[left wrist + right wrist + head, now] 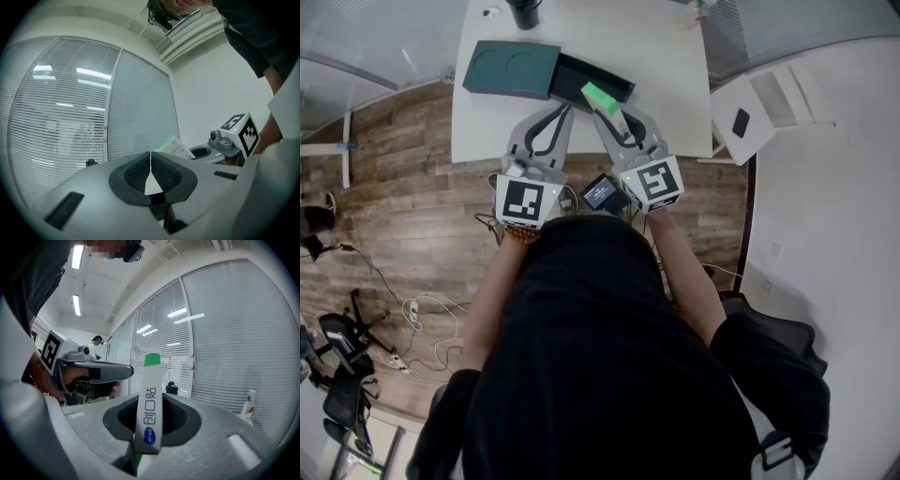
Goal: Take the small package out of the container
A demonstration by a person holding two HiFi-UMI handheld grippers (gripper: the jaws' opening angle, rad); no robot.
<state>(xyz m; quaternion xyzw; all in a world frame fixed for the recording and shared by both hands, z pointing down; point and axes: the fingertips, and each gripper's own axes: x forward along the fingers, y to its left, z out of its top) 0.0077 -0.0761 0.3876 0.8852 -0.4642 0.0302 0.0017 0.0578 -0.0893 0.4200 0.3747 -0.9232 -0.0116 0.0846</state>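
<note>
Green-topped small package (149, 394) stands clamped in the right hand-held gripper (607, 105), by the dark container (581, 75) on the white bench (666, 66); the left hand-held gripper (151, 163) is closed and empty.

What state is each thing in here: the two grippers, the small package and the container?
left gripper: fingers together, nothing between them.
right gripper: fingers shut on the small package.
small package: held edge-on, its green end sticking out past the fingers.
container: open, on the table.
black inner tray: slid out of the container's side.
</note>
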